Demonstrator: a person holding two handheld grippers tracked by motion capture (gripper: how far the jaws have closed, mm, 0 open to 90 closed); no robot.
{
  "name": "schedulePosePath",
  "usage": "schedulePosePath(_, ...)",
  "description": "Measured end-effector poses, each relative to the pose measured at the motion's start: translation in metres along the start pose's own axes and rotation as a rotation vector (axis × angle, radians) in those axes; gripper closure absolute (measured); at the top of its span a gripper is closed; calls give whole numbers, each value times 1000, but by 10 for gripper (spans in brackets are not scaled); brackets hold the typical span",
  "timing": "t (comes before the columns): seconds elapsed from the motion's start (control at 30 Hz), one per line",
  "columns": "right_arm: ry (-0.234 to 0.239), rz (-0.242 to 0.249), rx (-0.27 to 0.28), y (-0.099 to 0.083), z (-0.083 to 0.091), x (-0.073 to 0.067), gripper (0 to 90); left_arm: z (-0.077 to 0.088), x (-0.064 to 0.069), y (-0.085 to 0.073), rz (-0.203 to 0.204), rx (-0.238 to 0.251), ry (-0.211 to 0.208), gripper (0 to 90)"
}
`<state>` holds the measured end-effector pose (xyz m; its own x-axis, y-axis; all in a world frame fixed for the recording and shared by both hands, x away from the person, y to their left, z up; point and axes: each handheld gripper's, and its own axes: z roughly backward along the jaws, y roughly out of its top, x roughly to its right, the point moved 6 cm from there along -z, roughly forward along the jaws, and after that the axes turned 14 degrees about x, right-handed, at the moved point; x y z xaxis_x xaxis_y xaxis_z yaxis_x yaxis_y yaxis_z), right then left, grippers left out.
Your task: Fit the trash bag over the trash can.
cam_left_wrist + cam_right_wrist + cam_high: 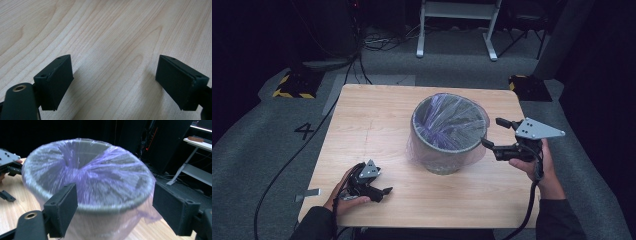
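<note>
We bring the wide-open, empty right tool [494, 134] squarely onto the translucent purple plastic liner [105, 177] at the round grey bin's [447, 159] rim, while the left tool [379, 192], also open and empty, rests on the wooden surface [377, 120].

The left gripper [113, 83] is looking down along its two black jaws at a pale wooden table [107, 32]. The jaws are standing wide apart, one rising at the lower left and one at the lower right, with nothing lying between them. Bare wood grain is running diagonally across the tabletop, and each jaw is casting a soft shadow on the surface close beneath it.
</note>
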<state>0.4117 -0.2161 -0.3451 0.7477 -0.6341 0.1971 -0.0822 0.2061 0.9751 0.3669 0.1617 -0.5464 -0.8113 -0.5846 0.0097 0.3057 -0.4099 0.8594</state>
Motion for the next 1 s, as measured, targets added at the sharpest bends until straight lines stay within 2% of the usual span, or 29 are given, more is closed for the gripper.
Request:
schedulePosePath(0.27,10,19,-47,12,-29,3,198,0,0,0,0,0,0,139)
schedulePosePath(0.47,37,11,-87,19,-55,5,214,0,0,0,0,1,-1,139)
schedulePosePath(0.77,56,20,-187,11,-93,0,243,0,0,0,0,0,0,139)
schedulePosePath(1.0,67,17,-268,1,-106,-2,245,0,0,0,-1,1,-1,139)
